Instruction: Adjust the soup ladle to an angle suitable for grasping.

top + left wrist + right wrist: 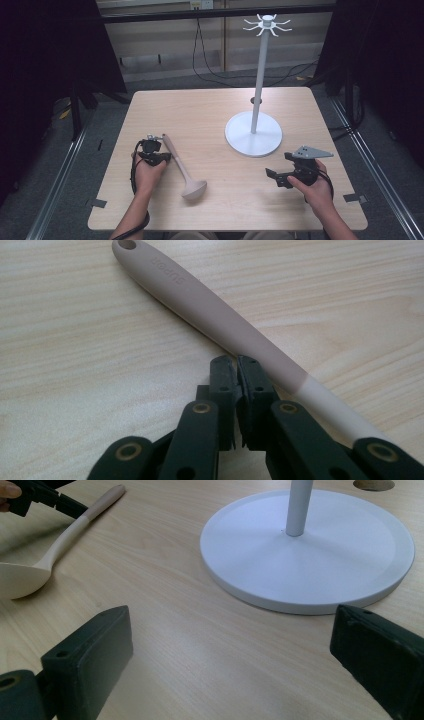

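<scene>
A beige ladle [176, 159] lies on the wooden table [210, 115], bowl toward the person, its handle end with a hanging hole pointing away. My left gripper [165, 154] sits low at the handle's left side. In the left gripper view its jaws [237, 371] are shut pad to pad with nothing between them, and the ladle handle [210, 310] passes just beside and under the right jaw. My right gripper [275, 178] hovers near the table's right front, open wide [232, 630] and holding nothing. It looks toward the ladle [50, 550] and the left gripper [70, 505].
A white stand [253, 134] with a round base, a tall pole and curved hooks on top [267, 22] rises at the centre right; its base [310, 555] lies just beyond my right gripper. A round hole [257, 100] sits in the table behind it. Cables run along the floor beyond.
</scene>
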The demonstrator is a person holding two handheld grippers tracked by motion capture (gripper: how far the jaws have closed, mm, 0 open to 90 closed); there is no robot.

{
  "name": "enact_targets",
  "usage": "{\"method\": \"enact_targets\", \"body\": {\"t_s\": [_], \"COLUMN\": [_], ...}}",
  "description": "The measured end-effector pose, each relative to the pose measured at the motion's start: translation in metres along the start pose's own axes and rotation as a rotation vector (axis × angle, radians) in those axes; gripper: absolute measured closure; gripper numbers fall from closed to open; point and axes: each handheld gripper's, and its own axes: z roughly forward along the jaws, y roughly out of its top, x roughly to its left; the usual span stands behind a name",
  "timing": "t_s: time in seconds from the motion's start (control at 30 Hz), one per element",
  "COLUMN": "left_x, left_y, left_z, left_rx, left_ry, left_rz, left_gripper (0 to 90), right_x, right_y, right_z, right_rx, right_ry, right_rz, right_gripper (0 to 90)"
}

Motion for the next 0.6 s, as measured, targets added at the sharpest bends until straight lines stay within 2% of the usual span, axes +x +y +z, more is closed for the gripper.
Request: {"method": "enact_targets", "body": {"t_s": [0.33,0.6], "left_x": [0.0002,-0.0009], "left_y": [0.0030,0.0052], "left_z": [0.0022,0.0065], "left_rx": [0.007,-0.010], "left_ry": [-0.007,-0.027], "left_rz": [0.004,-0.017], "left_gripper": [88.5,89.4], "right_x": [0.0000,0.0016], "right_y": [0.0007,0.0016], "right_z": [-0.0006,0.0001], "right_rx": [-0.007,-0.010], "right_ry": [0.001,0.007], "right_rz": [-0.002,-0.003], "right_gripper": [3.2,3.2]}}
